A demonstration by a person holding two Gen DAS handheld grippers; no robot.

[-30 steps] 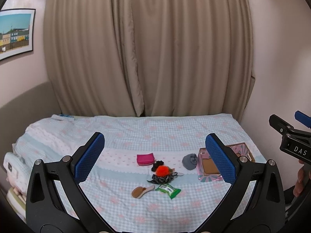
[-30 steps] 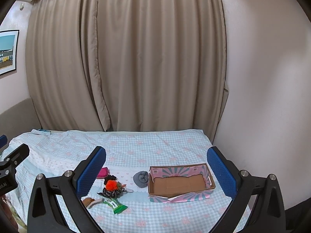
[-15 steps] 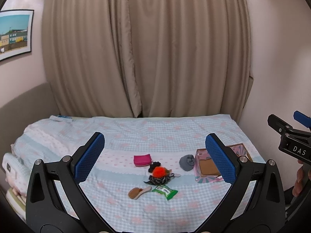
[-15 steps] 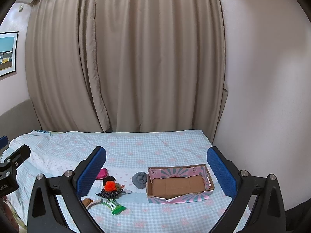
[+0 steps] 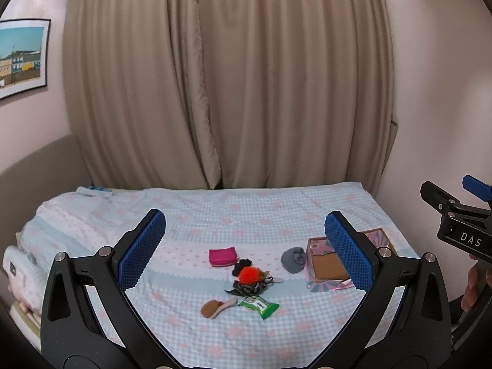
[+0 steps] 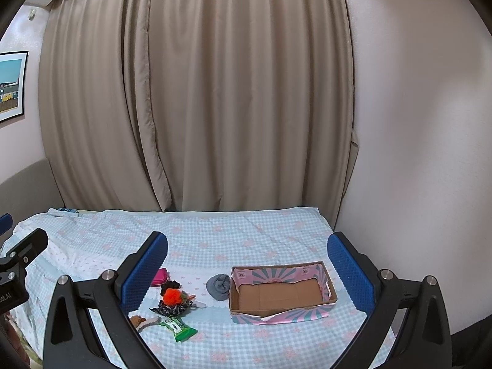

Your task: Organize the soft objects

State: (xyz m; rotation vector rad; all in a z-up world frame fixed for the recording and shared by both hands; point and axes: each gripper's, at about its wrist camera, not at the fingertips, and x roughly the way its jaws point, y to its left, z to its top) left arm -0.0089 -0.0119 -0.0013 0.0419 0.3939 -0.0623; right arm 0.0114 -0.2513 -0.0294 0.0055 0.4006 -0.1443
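On the checked bedspread lies a small cluster: a pink pouch, a black scrunchie, an orange pompom on dark patterned fabric, a brown insole-like piece, a green packet and a rolled grey sock. An open cardboard box with a pink rim stands right of the sock, with nothing in it. My left gripper and right gripper both hover well short of the items, open and holding nothing.
Beige curtains hang behind the bed. A pink wall runs along the bed's right side. A framed picture hangs on the left wall. Folded bedding lies at the bed's left edge.
Both views have shifted slightly, the cluster and box sitting a touch lower and nearer in frame than half a second ago. Nothing on the bed has moved; both grippers remain open.
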